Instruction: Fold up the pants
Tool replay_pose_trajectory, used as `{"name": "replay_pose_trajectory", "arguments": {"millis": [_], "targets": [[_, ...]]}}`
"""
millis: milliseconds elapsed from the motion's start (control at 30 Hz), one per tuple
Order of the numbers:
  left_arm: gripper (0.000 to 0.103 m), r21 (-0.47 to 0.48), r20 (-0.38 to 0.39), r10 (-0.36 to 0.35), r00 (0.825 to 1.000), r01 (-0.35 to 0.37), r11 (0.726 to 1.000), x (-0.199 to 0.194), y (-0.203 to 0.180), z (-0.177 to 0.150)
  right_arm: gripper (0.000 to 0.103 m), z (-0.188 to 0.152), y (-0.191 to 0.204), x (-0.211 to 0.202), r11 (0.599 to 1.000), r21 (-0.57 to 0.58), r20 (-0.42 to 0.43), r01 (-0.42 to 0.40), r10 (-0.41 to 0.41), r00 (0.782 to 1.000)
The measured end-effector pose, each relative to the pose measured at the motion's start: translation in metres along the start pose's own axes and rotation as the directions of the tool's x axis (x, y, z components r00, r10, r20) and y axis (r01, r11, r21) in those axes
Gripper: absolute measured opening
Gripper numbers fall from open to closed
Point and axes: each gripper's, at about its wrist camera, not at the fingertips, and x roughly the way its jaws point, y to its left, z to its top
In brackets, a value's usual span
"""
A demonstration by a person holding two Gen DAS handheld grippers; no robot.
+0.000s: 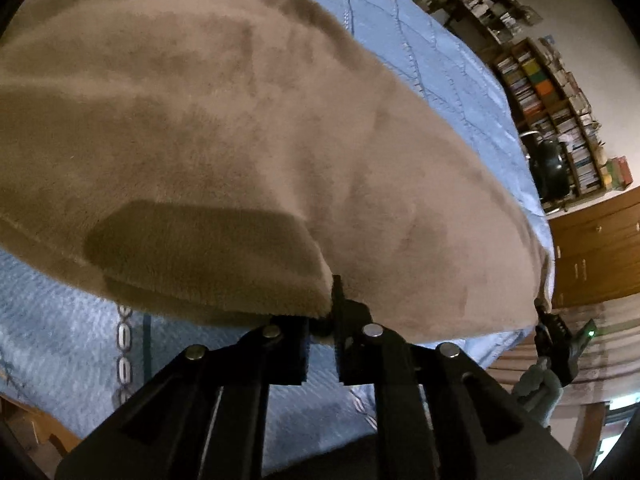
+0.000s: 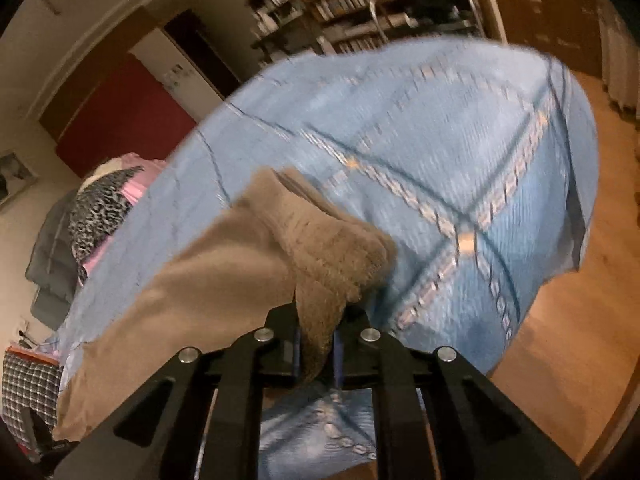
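Pants [image 1: 248,128] of tan fleece lie spread over a blue quilted bedspread [image 1: 448,64], lifted along their near edge by both grippers. From the left wrist view, the left gripper [image 1: 324,320] has its jaws closed nearly together on that near hem, right beside a folded-over flap whose edge ends at the fingers. At the far corner of the same hem the right gripper [image 1: 554,334] shows small, pinching the cloth where the bedspread drops off toward a wooden dresser [image 1: 600,248].

From the right wrist view, the right gripper [image 2: 316,344] has a thick bunched fold of the pants [image 2: 224,280] clamped between its jaws, the fabric rising in a ridge just ahead. Beyond that fold the bedspread [image 2: 460,152] lies bare out to its rounded far edge, with wooden floor [image 2: 560,340] past it on the right. A pile of clothes [image 2: 104,208] sits at the bed's left side, and bookshelves [image 1: 552,112] line the far wall.
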Motion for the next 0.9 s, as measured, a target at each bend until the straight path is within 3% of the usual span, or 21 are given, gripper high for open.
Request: {"name": "replay_pose_trajectory", "arguments": {"millis": [100,167,267,300,333,367,467,533,600,767,900], "targets": [[0.014,0.027,0.008,0.008,1.000,-0.008,1.000,0.000,-0.004,0.002,0.012,-0.004,-0.008,0.006,0.999,0.028,-0.012,-0.016,0.016,1.000],[0.017,0.059,0.007,0.022,1.000,-0.022,0.998,-0.002,-0.009,0.003,0.021,-0.001,-0.004,0.001,1.000,-0.009,-0.002,-0.003,0.003,1.000],[0.030,0.098,0.007,0.049,0.999,-0.049,0.994,-0.008,-0.012,0.001,0.029,0.006,-0.002,-0.010,0.999,-0.039,0.031,0.026,-0.025,0.999],[0.035,0.109,0.008,0.058,0.998,-0.059,0.992,-0.012,-0.013,0.000,0.033,0.008,-0.002,-0.014,0.999,-0.040,0.040,0.037,-0.036,0.999],[0.036,0.130,0.011,0.080,0.997,-0.080,0.988,-0.016,-0.015,-0.001,0.050,0.010,-0.001,-0.021,0.996,-0.040,0.068,0.074,-0.071,0.995],[0.040,0.147,0.016,0.106,0.994,-0.107,0.983,-0.021,-0.012,-0.004,0.058,0.011,-0.001,-0.026,0.994,-0.040,0.095,0.097,-0.093,0.991],[0.040,0.192,0.041,0.162,0.986,-0.167,0.967,-0.034,-0.008,-0.010,0.058,0.015,0.012,-0.040,0.976,-0.095,0.182,0.197,-0.177,0.967],[0.040,0.223,0.064,0.188,0.980,-0.198,0.954,-0.042,-0.011,-0.012,0.058,0.018,0.029,-0.048,0.948,-0.167,0.263,0.272,-0.224,0.939],[0.040,0.254,0.096,0.200,0.975,-0.219,0.942,-0.052,-0.012,-0.013,0.058,0.025,0.040,-0.053,0.939,-0.199,0.308,0.281,-0.213,0.927],[0.041,0.319,0.166,0.183,0.969,-0.228,0.920,-0.061,-0.033,-0.010,0.058,0.047,0.060,-0.034,0.954,-0.261,0.235,0.146,-0.083,0.968],[0.041,0.338,0.183,0.174,0.967,-0.228,0.913,-0.048,-0.046,0.001,0.048,0.061,0.074,0.016,0.939,-0.324,0.106,0.112,-0.081,0.991]]}}
